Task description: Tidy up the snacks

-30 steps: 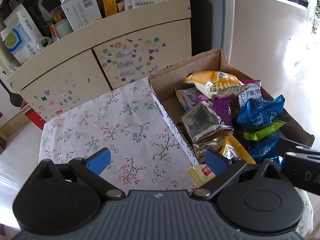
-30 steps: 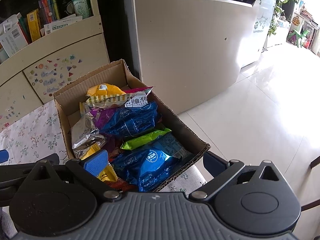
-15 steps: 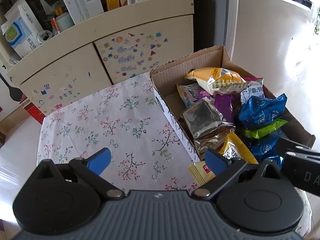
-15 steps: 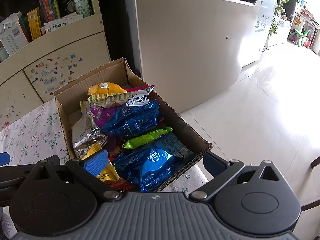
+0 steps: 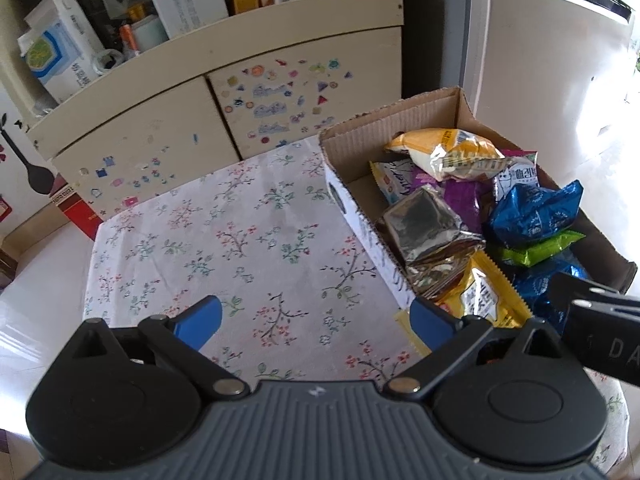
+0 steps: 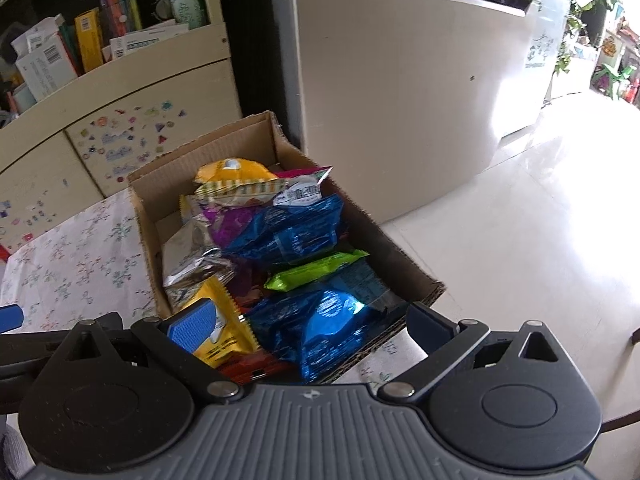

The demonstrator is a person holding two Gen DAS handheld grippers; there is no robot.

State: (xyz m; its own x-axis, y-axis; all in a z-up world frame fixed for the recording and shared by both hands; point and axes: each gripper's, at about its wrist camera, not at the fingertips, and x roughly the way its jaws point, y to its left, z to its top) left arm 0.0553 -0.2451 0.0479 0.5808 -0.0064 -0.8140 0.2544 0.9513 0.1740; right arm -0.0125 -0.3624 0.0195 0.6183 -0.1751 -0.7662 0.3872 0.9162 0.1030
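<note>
Here, cardboard box [image 6: 404,258] of snacks, under spread right hand-held gripper [image 6: 312,326].

Snack packets [image 5: 472,216] in box [image 5: 348,200] on tablecloth's [image 5: 224,248] right.

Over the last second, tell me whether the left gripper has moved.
Yes. The left gripper has backed away slightly: the cupboard and cardboard box sit higher and smaller in its view, and more of the flowered tablecloth shows.
</note>
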